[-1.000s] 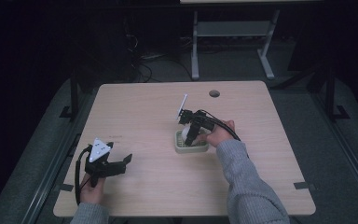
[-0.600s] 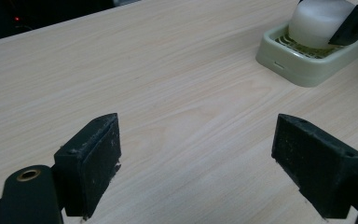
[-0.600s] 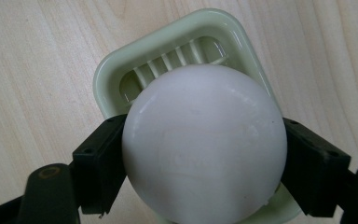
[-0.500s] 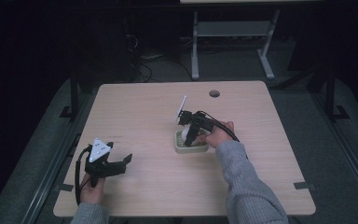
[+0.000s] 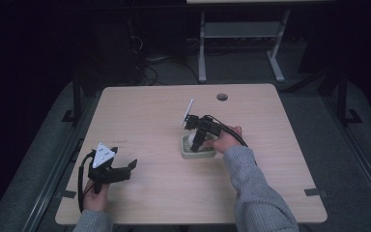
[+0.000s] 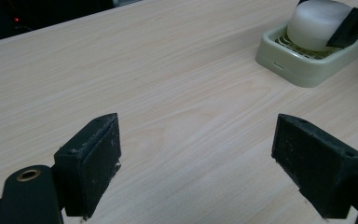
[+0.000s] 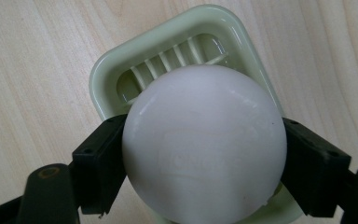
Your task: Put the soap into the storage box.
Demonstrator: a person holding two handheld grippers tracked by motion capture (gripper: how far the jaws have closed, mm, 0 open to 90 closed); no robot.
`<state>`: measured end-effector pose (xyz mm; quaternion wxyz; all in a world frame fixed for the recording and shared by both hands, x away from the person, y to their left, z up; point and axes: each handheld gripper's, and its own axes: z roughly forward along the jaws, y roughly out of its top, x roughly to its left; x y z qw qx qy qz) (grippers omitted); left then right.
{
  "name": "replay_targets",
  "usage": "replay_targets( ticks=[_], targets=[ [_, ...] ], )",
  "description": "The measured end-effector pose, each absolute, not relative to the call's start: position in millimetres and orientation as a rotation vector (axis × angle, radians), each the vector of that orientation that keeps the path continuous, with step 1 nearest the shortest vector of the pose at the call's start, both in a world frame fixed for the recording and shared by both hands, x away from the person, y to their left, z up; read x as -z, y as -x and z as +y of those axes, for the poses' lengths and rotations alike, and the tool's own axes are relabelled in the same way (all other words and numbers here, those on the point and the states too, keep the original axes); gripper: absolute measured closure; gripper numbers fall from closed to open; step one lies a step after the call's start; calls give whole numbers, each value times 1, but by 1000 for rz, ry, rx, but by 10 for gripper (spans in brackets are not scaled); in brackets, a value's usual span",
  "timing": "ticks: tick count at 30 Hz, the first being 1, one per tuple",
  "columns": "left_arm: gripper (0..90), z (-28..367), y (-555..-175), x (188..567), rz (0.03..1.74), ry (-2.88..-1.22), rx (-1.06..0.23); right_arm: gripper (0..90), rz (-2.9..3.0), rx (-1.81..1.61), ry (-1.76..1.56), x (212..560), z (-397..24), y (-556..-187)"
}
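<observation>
At a wood table (image 5: 154,121) in a dim room, a person is working two handheld grippers. The right gripper (image 5: 196,141), held in the right hand (image 5: 226,140) w/ a grey sleeve (image 5: 253,193) trailing to the near edge, is pointing down over a pale green soap dish (image 5: 198,152) near the table's centre. Its jaws are pinching a round white soap (image 7: 204,142) from both sides; in the right gripper view the black pads (image 7: 100,163) are pressing against the soap's flanks, w/ the dish's slatted insert showing past the soap's far side. Faint embossed lettering is showing on the soap, too soft to read. Whether the soap is touching the slats or just above them, can't tell.

The left gripper (image 5: 128,169) is sitting well apart, toward the near-left corner, gripped by the left hand (image 5: 96,195), a grey three-cornered plate (image 5: 103,154) on top and a cable (image 5: 81,181) looping beside it. Its jaws are standing wide apart w/ nothing between them, bare tabletop showing in the gap. In the left gripper view the dish and soap are lying at upper right, a black jaw of the other gripper resting against the soap. A round grommet hole (image 5: 221,96) is sitting near the table's far edge.
</observation>
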<state>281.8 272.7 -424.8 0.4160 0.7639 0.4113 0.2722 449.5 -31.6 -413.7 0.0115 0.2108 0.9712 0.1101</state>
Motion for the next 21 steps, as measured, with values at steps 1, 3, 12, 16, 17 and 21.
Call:
replay_targets(
  ticks=[1, 3, 12, 16, 17, 21],
  targets=[
    [152, 272, -282, 425, 1033, -1917, -682, 218, 3028, -343, -660, 414, -32, -450],
    [152, 272, -282, 425, 1035, -1916, -684, 218, 3031, -341, -663, 414, -32, -450],
    [152, 272, -281, 424, 1036, -1912, -689, 215, 3027, -381, -674, 408, -35, -448],
    [152, 272, -281, 424, 1035, -1911, -688, 191, 3023, -390, -691, 405, -38, -447],
    [152, 272, -281, 424, 1036, -1911, -685, 189, 3021, -385, -697, 404, -38, -447],
    [152, 272, -281, 424, 1034, -1914, -688, 182, 3015, -395, -710, 402, -40, -446]
  ],
)
